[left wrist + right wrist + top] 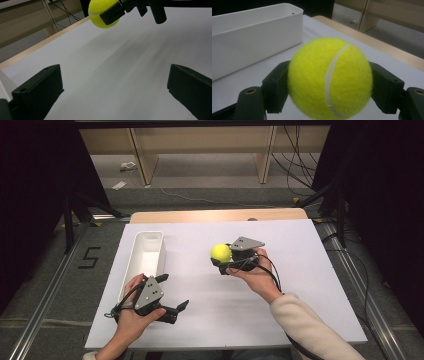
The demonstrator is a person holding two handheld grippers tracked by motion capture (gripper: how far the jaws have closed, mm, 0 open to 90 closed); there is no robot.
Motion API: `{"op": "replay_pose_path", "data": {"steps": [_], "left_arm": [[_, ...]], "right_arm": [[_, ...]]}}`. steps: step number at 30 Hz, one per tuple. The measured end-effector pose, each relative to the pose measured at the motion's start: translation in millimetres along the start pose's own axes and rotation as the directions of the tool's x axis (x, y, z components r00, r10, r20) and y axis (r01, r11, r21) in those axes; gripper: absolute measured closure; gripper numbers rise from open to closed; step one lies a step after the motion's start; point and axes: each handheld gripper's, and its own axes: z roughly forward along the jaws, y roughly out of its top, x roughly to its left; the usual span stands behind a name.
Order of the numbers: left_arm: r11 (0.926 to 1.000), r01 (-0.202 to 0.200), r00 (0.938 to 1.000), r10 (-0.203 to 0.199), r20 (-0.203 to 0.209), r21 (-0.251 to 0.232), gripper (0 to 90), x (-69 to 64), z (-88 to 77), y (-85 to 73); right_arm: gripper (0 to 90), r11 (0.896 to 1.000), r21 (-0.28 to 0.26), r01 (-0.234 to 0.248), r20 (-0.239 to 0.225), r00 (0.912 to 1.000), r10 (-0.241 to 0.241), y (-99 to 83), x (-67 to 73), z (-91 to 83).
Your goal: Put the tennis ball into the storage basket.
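Observation:
A yellow tennis ball (220,252) sits squeezed between the black jaws of my right gripper (223,258), right of the table's middle. In the right gripper view the ball (329,77) is pressed by a jaw on each side, so my right gripper (329,92) is shut on it. In the left gripper view the ball (102,13) hangs a little above the white surface. My left gripper (173,292) rests near the front left, open, jaws pointing right. Its jaws stand wide apart in its own view, with nothing inside my left gripper (115,87).
A long white tray (145,257) lies at the left of the white table sheet (300,285), just beyond my left hand; its side wall (249,37) stands left of the ball. The wooden table edge (215,215) runs along the back.

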Motion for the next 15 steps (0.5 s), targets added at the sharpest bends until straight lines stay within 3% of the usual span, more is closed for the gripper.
{"op": "replay_pose_path", "data": {"steps": [15], "left_arm": [[1.0000, -0.001, 1.0000, 0.001, 0.001, 0.003, 0.0, -0.4, 0.0, 0.1]], "right_arm": [[26.2, 1.000, -0.008, 0.004, -0.005, 1.0000, -0.004, 3.4, 2.3, 2.8]]}}
